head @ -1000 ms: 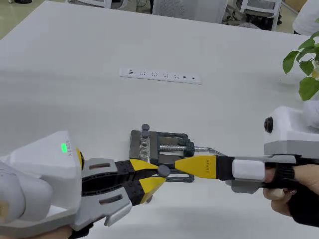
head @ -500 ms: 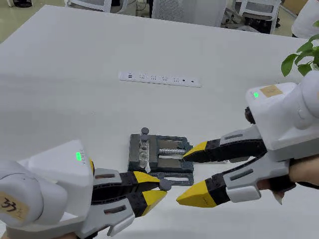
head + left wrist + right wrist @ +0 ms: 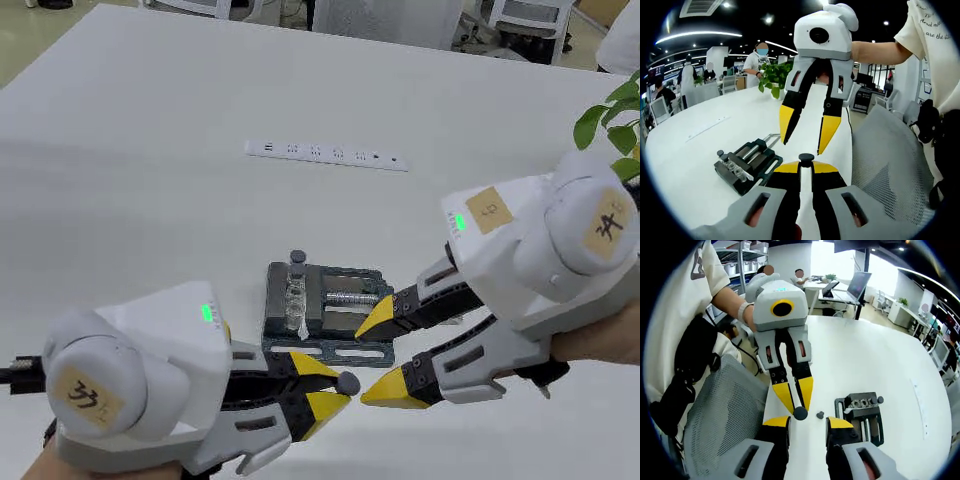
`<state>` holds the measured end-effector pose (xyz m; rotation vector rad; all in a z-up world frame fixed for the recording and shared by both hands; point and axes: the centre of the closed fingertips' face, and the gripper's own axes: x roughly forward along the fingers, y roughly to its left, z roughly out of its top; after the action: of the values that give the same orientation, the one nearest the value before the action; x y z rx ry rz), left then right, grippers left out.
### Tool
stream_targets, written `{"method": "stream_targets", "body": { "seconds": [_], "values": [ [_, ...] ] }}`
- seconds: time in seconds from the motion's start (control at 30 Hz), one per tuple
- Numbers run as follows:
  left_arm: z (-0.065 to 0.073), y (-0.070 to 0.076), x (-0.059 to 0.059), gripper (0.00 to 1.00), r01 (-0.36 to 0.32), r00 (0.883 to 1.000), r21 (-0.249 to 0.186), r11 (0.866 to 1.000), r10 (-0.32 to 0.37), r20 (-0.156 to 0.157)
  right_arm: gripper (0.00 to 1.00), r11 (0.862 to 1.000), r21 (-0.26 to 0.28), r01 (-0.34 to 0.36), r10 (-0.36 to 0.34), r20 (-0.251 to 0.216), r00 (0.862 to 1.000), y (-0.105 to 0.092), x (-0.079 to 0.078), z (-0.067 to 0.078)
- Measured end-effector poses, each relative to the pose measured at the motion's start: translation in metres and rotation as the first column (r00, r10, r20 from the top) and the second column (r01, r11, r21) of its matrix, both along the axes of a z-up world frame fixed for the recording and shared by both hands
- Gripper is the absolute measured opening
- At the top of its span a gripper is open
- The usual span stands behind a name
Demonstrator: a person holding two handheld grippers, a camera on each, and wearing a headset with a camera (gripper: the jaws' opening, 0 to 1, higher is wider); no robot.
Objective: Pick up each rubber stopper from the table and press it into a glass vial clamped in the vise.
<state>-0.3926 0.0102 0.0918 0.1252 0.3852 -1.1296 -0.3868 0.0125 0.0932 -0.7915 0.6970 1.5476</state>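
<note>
1. Head view: a second ago the right tool (image 3: 381, 357) had its jaws together, with the tips against the rubber stopper (image 3: 347, 383). Now the jaws are spread wide and clear of it. The left tool (image 3: 325, 392) has stayed clenched on the stopper. The stopper's rounded end sticks out past the yellow tips toward the right tool, low over the counter (image 3: 150, 180) and just in front of the vise (image 3: 330, 318). The vise's screw runs left to right. The glass vials (image 3: 295, 300) stand in a row across it, with a capped vial (image 3: 297, 260) at the far end.
2. Left gripper view: the left tool (image 3: 806, 167) pinches the stopper (image 3: 806, 159) at its very tips, broad end outward. Its axis seems to lie in line with the jaws. The right tool (image 3: 805, 145) hangs tips-down just beyond, released. The vise (image 3: 757, 160) lies to the left.
3. Right gripper view: the right tool (image 3: 808, 422) has its jaws parted. The left tool (image 3: 799, 405) reaches in from above, holding the stopper (image 3: 800, 413) just beyond them. A loose stopper (image 3: 820, 415) lies on the counter between it and the vise (image 3: 862, 415).
</note>
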Motion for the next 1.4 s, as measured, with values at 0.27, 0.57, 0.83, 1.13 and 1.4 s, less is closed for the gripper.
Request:
{"method": "stream_targets", "body": {
  "seconds": [0.27, 0.57, 0.83, 1.13, 1.4],
  "values": [
    [-0.002, 0.0, -0.001, 0.03, 0.007, 1.0, 0.009, 1.0, -0.007, -0.006, 0.17, 0.999, -0.012, -0.048, 0.048, -0.004, 0.999, 0.005, -0.007, -0.002],
    [-0.004, -0.003, -0.001, 0.03, 0.013, 1.0, 0.009, 1.0, -0.013, -0.013, 0.1, 0.997, -0.021, -0.07, 0.07, -0.013, 0.997, 0.004, -0.013, -0.003],
    [-0.004, -0.005, -0.001, 0.03, 0.029, 1.0, 0.016, 0.999, -0.028, -0.009, 0.08, 0.995, -0.041, -0.094, 0.094, -0.007, 0.996, 0.002, -0.015, -0.004],
    [-0.005, -0.005, -0.003, 0.03, 0.035, 0.999, 0.025, 0.999, -0.035, -0.003, 0.08, 0.992, -0.053, -0.114, 0.114, -0.001, 0.993, 0.003, -0.017, -0.006],
    [-0.007, -0.01, -0.008, 0.03, 0.076, 0.996, 0.074, 0.994, -0.079, 0.033, 0.08, 0.979, -0.097, -0.181, 0.184, 0.029, 0.983, 0.0, -0.021, -0.01]
  ]
}}
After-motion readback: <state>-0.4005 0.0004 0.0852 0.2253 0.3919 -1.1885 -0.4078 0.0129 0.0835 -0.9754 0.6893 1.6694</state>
